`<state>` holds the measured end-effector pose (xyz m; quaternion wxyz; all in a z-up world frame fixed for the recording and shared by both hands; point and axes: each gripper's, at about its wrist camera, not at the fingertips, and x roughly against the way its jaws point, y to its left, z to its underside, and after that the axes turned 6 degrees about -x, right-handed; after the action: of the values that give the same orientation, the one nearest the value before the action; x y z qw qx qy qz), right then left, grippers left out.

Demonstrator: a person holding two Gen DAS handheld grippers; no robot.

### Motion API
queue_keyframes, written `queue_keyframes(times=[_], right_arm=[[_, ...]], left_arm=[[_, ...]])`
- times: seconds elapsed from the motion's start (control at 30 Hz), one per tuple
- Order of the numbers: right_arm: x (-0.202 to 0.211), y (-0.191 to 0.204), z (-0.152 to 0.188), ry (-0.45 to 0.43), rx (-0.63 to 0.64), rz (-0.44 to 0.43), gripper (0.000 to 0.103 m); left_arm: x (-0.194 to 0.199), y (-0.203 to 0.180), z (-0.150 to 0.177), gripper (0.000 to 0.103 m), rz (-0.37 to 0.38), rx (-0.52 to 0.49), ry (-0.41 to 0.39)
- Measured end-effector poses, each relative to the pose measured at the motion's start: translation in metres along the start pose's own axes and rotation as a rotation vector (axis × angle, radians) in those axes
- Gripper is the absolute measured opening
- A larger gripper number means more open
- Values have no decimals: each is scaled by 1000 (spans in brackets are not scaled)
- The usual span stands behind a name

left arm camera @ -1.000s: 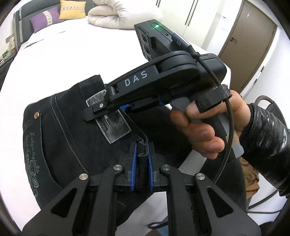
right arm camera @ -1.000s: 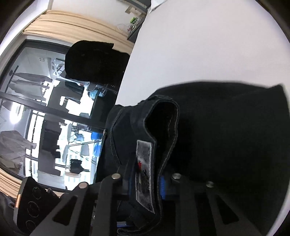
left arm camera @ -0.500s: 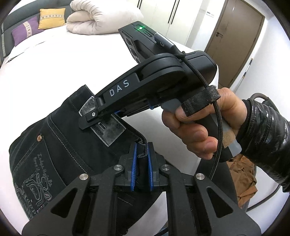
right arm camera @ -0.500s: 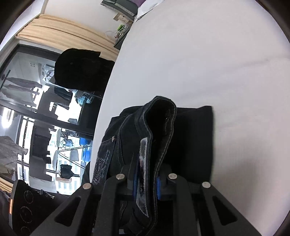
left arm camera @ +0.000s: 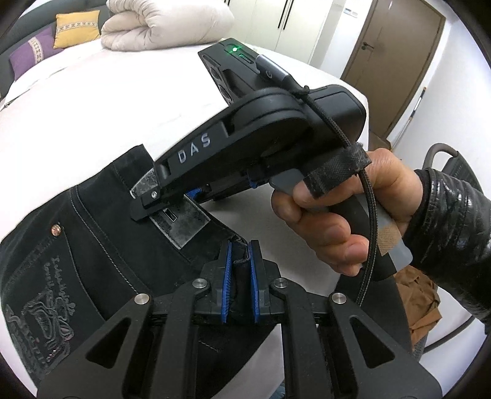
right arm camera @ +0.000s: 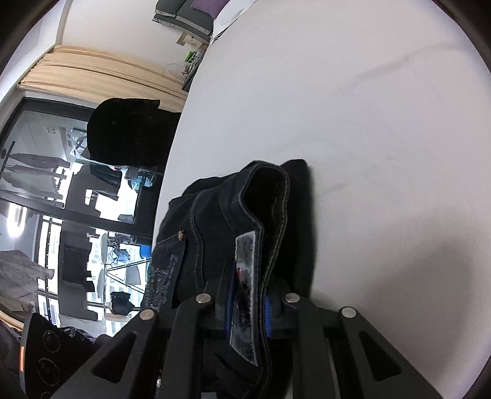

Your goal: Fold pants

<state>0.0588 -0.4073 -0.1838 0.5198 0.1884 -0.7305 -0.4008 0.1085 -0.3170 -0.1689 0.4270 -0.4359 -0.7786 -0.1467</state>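
Black jeans [left arm camera: 92, 245] lie on a white bed [left arm camera: 107, 101], waistband up, with a grey leather patch [left arm camera: 181, 221] and an embroidered back pocket [left arm camera: 40, 307]. My left gripper [left arm camera: 239, 261] is shut on the waistband edge at the near corner. My right gripper [left arm camera: 147, 208], held by a hand, is shut on the waistband at the patch, just left of and above the left one. In the right wrist view my right gripper [right arm camera: 248, 304] pinches the waistband and patch [right arm camera: 245, 291], and the jeans [right arm camera: 214, 221] hang folded over in front.
A rolled duvet [left arm camera: 165, 27], a yellow pillow [left arm camera: 76, 27] and a purple pillow [left arm camera: 30, 55] lie at the bed's far end. A brown door [left arm camera: 396, 61] stands at the right. A dark chair [right arm camera: 125, 132] and a window are beyond the bed's left edge.
Both grippers have carried the waistband further over the bed. More white sheet shows past the jeans in the right wrist view. Both grips are unchanged.
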Motion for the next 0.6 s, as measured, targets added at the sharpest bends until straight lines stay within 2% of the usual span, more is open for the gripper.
queue_keyframes(times=[0.1,0.17,0.27,0.3,0.33,0.47,0.53,0.6], right_arm=[[-1,-5,-3,1,-34,-34,18],[7,-3,-4,-28,-51,-23,34],[32,4,0,-125,-62,47,55],[45,8,3,-166,-64,76,55],[51,11,6,-179,-57,69,55],[58,44,32,-181,26,27,40],[48,52,42,-155,45,16,37],[31,50,50,-117,32,41,36]], left_arm=[[13,9,0,10,27,43,-21],[25,14,3,12,60,68,-26],[55,26,13,12,148,129,-38],[67,29,17,12,152,133,-53],[81,37,23,12,154,147,-82],[109,80,41,12,88,255,-156],[106,103,50,12,17,312,-141],[97,115,55,12,-26,315,-95]])
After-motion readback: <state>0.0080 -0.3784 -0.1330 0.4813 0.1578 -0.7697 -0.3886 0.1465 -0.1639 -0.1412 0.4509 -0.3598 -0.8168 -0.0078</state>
